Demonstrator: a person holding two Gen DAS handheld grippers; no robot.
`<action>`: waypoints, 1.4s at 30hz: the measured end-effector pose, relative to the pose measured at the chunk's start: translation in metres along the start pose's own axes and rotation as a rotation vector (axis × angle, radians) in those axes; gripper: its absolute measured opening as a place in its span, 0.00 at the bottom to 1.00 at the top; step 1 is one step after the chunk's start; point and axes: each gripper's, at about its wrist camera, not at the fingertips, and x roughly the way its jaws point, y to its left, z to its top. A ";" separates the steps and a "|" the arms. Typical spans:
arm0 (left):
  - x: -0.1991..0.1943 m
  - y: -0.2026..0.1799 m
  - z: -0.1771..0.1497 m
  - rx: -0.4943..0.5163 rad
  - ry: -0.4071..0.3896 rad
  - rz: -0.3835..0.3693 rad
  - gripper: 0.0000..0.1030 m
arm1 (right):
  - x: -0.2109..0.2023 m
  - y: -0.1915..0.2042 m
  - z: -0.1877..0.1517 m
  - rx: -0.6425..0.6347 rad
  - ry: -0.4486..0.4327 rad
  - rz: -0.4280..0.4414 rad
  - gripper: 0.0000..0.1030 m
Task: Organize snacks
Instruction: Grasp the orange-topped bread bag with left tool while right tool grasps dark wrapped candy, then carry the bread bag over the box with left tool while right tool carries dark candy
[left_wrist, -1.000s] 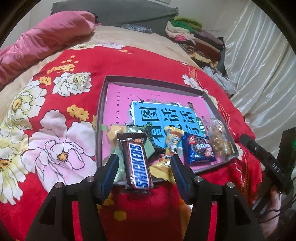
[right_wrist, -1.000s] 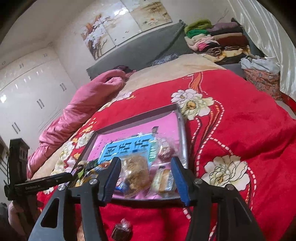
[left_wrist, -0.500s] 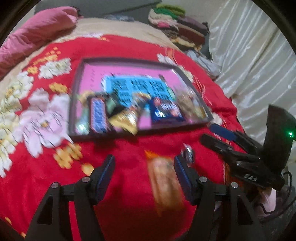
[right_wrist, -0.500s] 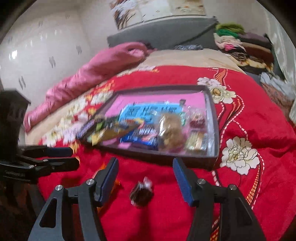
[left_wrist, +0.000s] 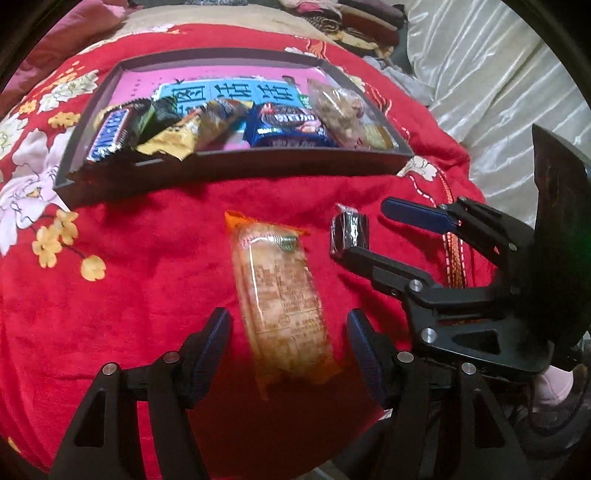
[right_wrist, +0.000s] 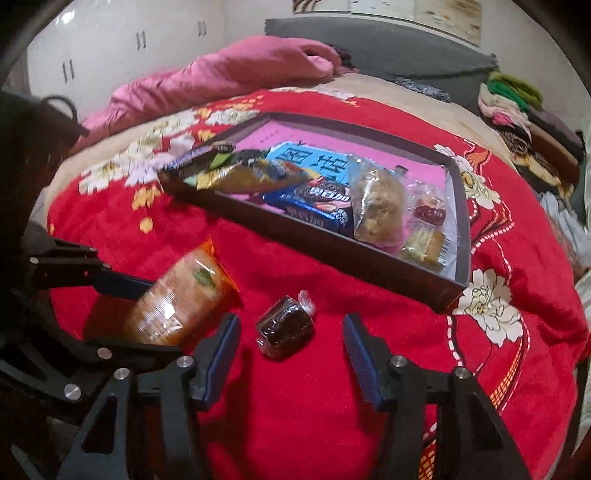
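Bed: we see a red blanket (left_wrist: 147, 258), tray (left_wrist: 236, 166) at upper centre.
Left gripper (left_wrist: 288, 332): released, straddling orange pack (left_wrist: 280, 291).
Right gripper (right_wrist: 291, 343): released, around dark candy (right_wrist: 284, 326).

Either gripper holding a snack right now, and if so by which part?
Nothing is held. The left gripper is open astride the orange packet; the right gripper is open around the small dark wrapped snack. Both snacks lie on the red blanket.
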 end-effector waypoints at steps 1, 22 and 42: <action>0.002 0.000 0.000 0.000 0.002 0.001 0.65 | 0.001 0.001 0.000 -0.011 0.003 0.002 0.51; -0.046 0.002 0.028 0.015 -0.173 -0.016 0.36 | -0.042 -0.035 0.015 0.192 -0.276 0.133 0.36; -0.052 0.023 0.094 -0.046 -0.278 0.036 0.36 | -0.048 -0.077 0.024 0.335 -0.367 0.051 0.36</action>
